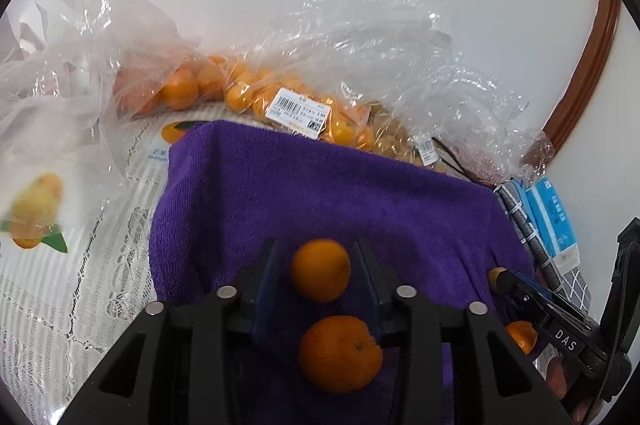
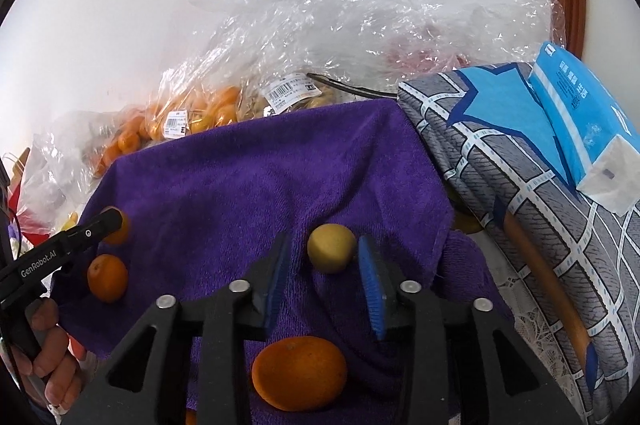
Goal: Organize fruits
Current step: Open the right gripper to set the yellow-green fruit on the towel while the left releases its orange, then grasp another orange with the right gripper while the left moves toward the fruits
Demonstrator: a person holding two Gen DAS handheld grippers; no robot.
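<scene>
A purple towel [image 1: 320, 193] covers the table. In the left wrist view my left gripper [image 1: 318, 257] is open with an orange tangerine [image 1: 320, 269] lying between its fingertips, a gap on each side. A second tangerine [image 1: 340, 353] lies nearer, under the gripper. In the right wrist view my right gripper [image 2: 324, 253] is open around a yellow fruit [image 2: 331, 247] on the towel [image 2: 260, 177], not touching it that I can see. An orange tangerine [image 2: 299, 372] lies below it. Two tangerines [image 2: 107, 277] lie at the left by the left gripper [image 2: 108, 221].
Clear plastic bags of tangerines [image 1: 288, 101] lie behind the towel against the white wall. A grey patterned cloth [image 2: 520, 161] with a blue tissue pack [image 2: 580, 113] stands at the right. A lace tablecloth [image 1: 80, 265] lies at the left.
</scene>
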